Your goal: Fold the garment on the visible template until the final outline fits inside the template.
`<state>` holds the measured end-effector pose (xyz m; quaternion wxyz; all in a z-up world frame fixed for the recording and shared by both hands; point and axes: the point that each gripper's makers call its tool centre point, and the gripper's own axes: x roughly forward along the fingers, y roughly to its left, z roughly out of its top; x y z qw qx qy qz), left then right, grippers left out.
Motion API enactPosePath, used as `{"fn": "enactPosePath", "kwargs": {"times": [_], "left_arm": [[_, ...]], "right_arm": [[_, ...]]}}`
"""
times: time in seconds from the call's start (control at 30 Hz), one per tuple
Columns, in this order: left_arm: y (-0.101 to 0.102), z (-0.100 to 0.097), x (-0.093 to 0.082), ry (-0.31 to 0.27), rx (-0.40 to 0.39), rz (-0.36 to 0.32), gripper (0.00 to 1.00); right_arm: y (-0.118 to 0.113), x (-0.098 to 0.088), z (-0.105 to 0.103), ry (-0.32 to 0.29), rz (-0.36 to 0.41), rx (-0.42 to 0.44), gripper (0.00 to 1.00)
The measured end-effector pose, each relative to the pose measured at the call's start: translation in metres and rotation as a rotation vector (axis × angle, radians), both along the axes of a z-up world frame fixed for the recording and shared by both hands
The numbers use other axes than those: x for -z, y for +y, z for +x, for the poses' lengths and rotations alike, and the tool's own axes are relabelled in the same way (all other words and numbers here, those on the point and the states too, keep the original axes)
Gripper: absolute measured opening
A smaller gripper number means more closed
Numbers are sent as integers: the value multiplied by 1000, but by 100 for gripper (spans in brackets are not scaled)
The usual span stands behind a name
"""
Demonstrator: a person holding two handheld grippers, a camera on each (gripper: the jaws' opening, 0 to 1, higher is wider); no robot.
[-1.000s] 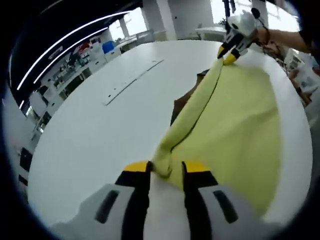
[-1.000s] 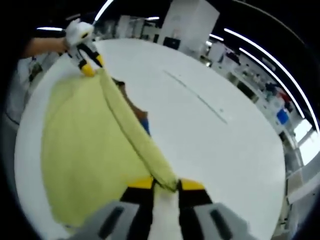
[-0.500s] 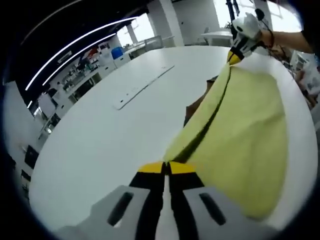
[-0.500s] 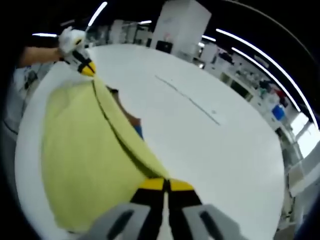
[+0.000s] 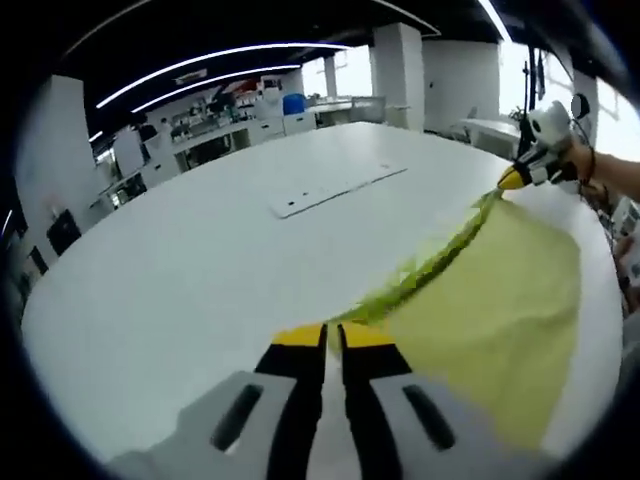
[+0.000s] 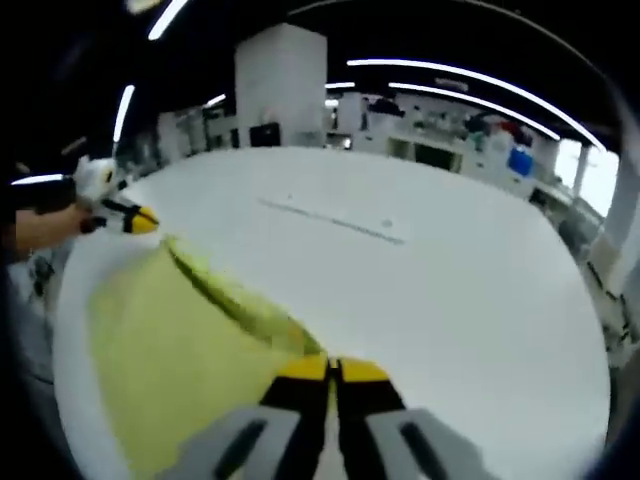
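We see the left gripper [image 5: 332, 338] with its yellow-tipped jaws pressed together on one corner of the yellow garment [image 5: 500, 290], and in the right gripper view the right gripper [image 6: 333, 370] likewise has its jaws clamped on another corner of the same cloth [image 6: 170, 340]. The garment is stretched between the two grippers, its upper edge bunched into a darker fold running from one to the other, while the rest of the fabric spreads down toward the near edge of the white bench [image 5: 190, 270]. In the left gripper view we find the right gripper at the far end of the fold, held by a hand [image 5: 585, 165]; in the right gripper view the left gripper [image 6: 135, 220] appears the same way. A pale flat strip [image 5: 340, 190] lies farther out on the bench, well apart from the cloth.
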<state>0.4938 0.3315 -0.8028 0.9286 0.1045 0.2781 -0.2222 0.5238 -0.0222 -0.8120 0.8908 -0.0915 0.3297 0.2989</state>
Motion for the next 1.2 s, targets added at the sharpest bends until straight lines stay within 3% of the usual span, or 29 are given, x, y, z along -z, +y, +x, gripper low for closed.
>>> {"fn": "enactPosePath", "kwargs": {"times": [0.07,0.17,0.33,0.5,0.7,0.83,1.2], "left_arm": [[1,-3,0,14,-22,-33,9],[4,-6,0,18,-43,-41,14],[6,-13,-3,27,-74,-88,31],[3,-22,-7,17,-54,-121,48],[-8,-45,-20,10,-28,-153,63],[-5,-61,-22,5,8,-134,69],[-15,-105,-33,-10,62,-150,89]], "right_arm": [[-4,0,2,30,42,69,4],[-10,-1,5,58,88,139,24],[-11,0,2,87,112,152,44],[-1,-6,-15,119,145,122,66],[2,-13,-34,129,150,85,78],[0,-20,-52,131,149,64,85],[3,-30,-95,137,134,-9,94]]}}
